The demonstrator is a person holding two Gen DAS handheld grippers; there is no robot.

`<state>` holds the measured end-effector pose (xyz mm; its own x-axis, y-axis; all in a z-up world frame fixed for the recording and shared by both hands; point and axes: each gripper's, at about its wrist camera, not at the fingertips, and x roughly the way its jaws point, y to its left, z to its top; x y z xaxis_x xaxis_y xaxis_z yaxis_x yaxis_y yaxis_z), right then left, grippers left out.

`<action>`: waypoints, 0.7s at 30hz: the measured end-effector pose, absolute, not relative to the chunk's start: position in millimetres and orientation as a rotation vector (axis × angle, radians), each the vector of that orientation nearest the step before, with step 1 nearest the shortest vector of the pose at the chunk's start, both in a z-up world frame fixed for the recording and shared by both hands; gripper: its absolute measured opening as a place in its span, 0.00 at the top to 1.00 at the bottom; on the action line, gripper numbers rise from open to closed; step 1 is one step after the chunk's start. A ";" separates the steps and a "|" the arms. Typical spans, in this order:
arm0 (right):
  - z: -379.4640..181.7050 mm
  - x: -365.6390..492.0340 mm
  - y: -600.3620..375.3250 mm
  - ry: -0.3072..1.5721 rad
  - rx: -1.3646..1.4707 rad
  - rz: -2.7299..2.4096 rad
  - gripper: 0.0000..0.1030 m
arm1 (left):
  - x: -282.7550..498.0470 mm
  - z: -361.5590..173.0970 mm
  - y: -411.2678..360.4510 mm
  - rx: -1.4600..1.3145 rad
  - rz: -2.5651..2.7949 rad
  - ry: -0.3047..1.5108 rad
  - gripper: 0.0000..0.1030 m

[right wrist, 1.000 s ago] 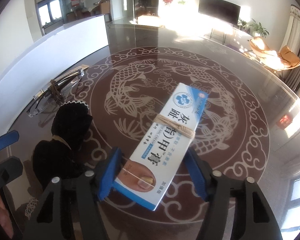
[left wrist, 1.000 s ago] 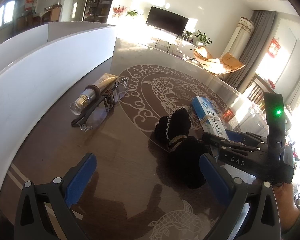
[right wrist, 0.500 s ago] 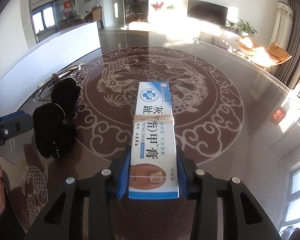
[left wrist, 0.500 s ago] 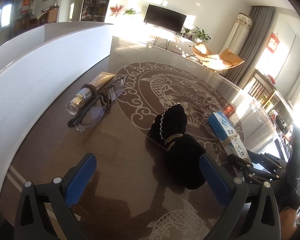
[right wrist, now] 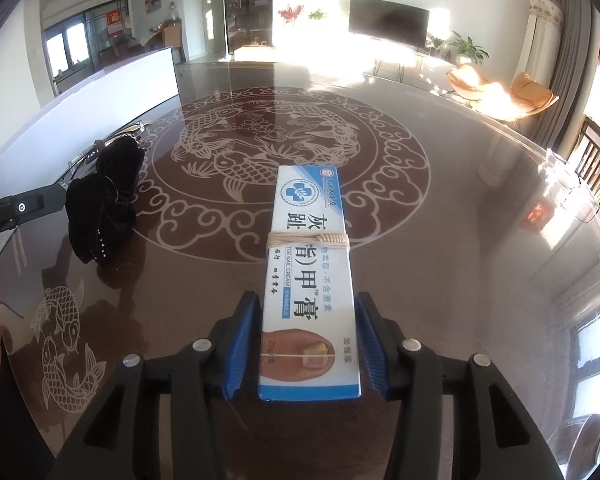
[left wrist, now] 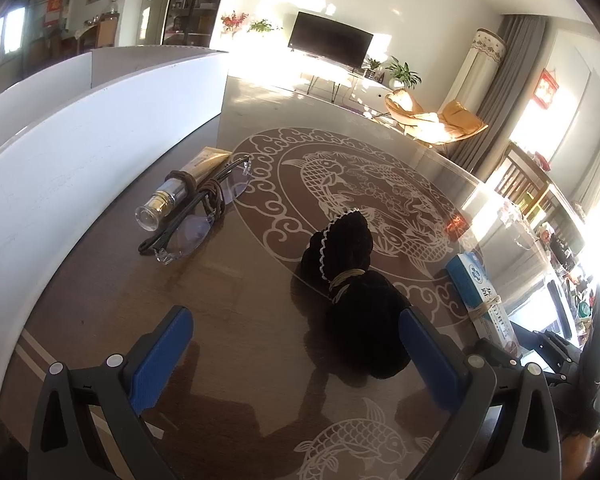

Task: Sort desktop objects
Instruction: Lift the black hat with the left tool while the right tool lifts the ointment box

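1 box (right wrist: 310,276) flat, long axis pointing away.

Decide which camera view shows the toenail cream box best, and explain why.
The right wrist view: the toenail cream box fills the centre, its printing and string band legible, lying between the opening right tool. The left wrist view shows the box only small and foreshortened near the right edge.

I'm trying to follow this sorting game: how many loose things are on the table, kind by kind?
Cream box, tied with string: 1
Black velvet pouch: 1
Glasses: 1
Gold-capped tube: 1
Total: 4
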<state>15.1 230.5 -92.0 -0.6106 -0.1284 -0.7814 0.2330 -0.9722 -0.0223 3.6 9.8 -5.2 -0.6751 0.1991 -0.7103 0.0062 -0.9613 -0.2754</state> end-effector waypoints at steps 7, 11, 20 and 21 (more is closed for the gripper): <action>-94.2 14.4 229.3 0.186 1.283 -2.622 0.24 | 8.0 0.7 -7.8 -1.128 2.668 -0.565 0.00; -95.0 13.7 230.8 0.167 1.288 -2.621 0.23 | 15.7 9.2 -10.6 -1.031 2.578 -0.606 0.00; -92.9 14.3 231.0 0.146 1.273 -2.607 0.19 | -7.2 -0.3 42.2 -1.150 2.601 -0.301 0.00; -92.4 14.5 231.6 0.142 1.271 -2.607 0.19 | -14.5 -5.2 46.5 -1.185 2.599 -0.287 0.00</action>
